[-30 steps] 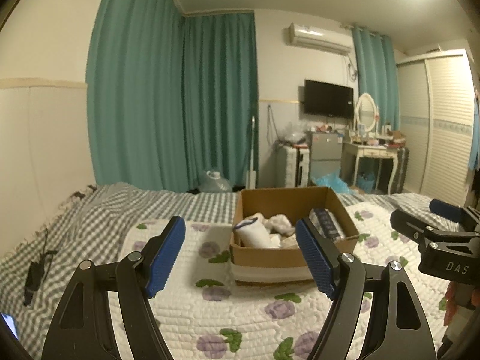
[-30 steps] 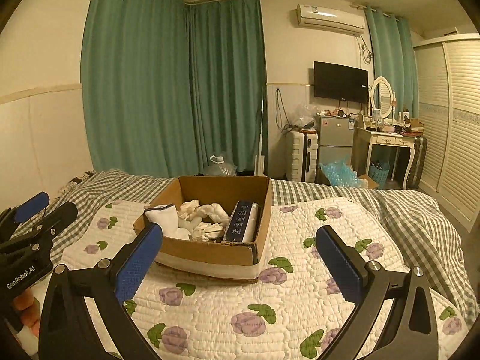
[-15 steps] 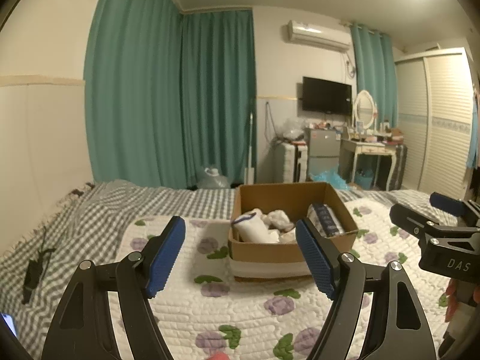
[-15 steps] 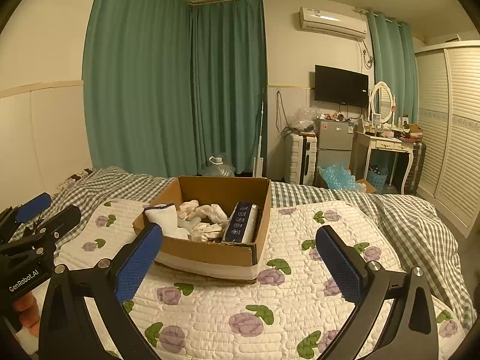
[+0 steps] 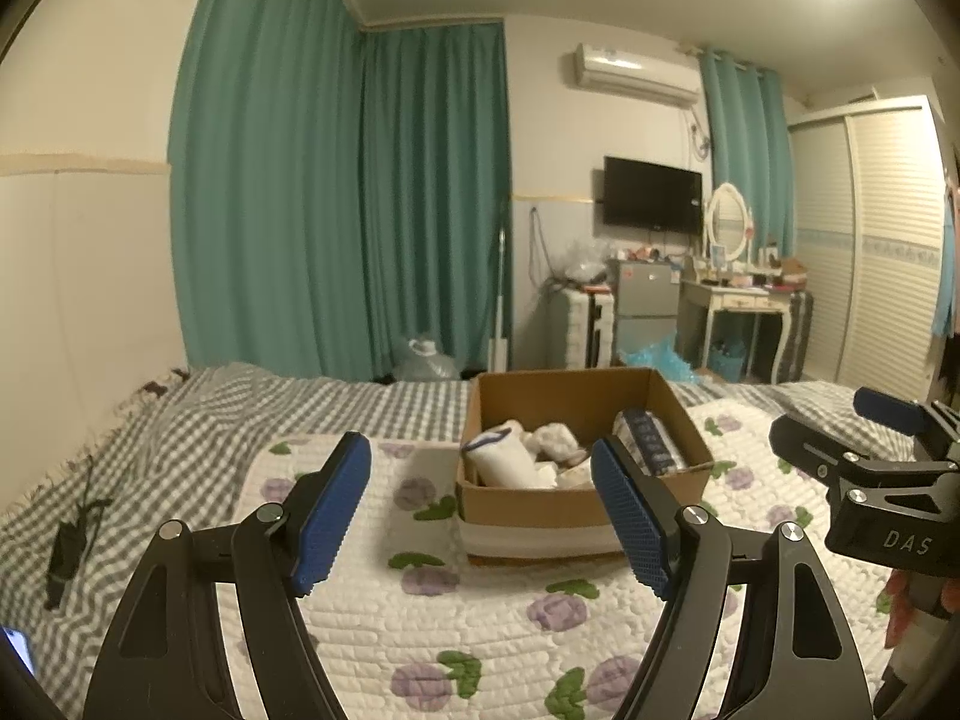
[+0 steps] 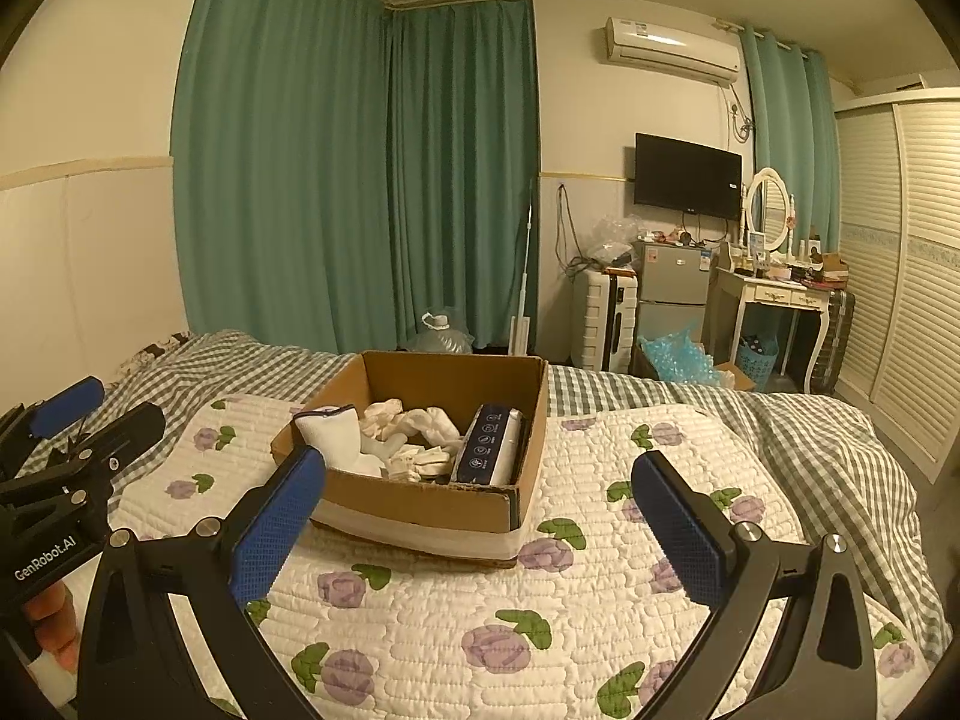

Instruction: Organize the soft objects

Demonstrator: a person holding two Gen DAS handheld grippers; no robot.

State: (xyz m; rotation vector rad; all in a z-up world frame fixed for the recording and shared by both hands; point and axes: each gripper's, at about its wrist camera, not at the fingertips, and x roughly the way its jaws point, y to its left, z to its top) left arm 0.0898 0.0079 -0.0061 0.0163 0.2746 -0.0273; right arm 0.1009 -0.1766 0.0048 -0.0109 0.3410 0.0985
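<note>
Hovering both grippers, left gripper (image 5: 480, 516) and right gripper (image 6: 477, 525), wide and empty short of the box (image 6: 420, 501); socks (image 6: 414, 438) are already lying inside, so I'm keeping clear of its rim.

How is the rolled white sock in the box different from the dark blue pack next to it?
The sock is white, soft and rolled, at the box's left end; the pack is dark blue with printed icons, flat-sided, leaning at the right wall. Both sit inside the box, untouched by either tool.
</note>
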